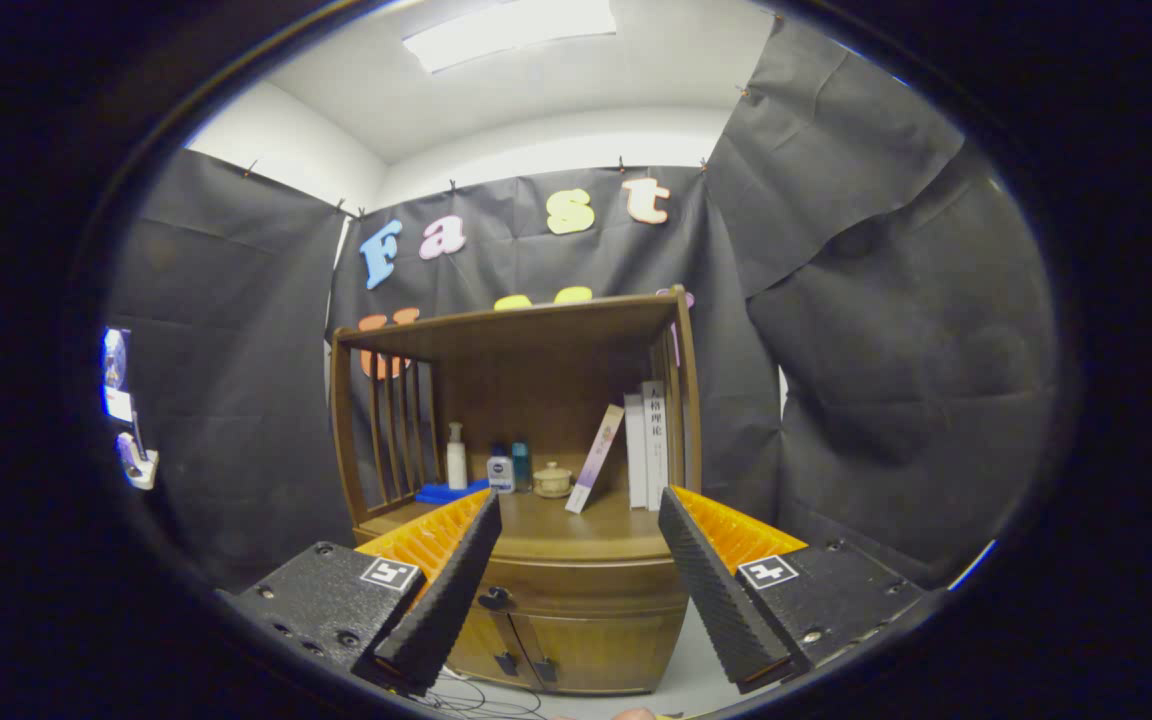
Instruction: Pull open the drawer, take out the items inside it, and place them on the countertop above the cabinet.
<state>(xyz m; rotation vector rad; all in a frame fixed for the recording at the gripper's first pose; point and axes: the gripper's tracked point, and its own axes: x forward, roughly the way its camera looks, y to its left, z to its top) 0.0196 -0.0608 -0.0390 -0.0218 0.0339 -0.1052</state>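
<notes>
1. A long white ceiling light panel (pixel 511 30) is glaring overhead, washing out to plain white.
2. Its light is falling softly on the brown wooden open-shelf cabinet (pixel 526 480), whose shelf recess is sitting in mild shadow.
3. The fisheye lens is bending the cabinet's posts outward.
4. The wide-apart gripper (pixel 576 515) fingers are looking sharp, while the rim is darkening and smearing.

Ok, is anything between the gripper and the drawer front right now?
Nothing visible. The gripper is open, its fingers spread wide and apart from the cabinet, and the closed drawer shows in the gap between them. The bottles and books sit higher, on the countertop.
</notes>
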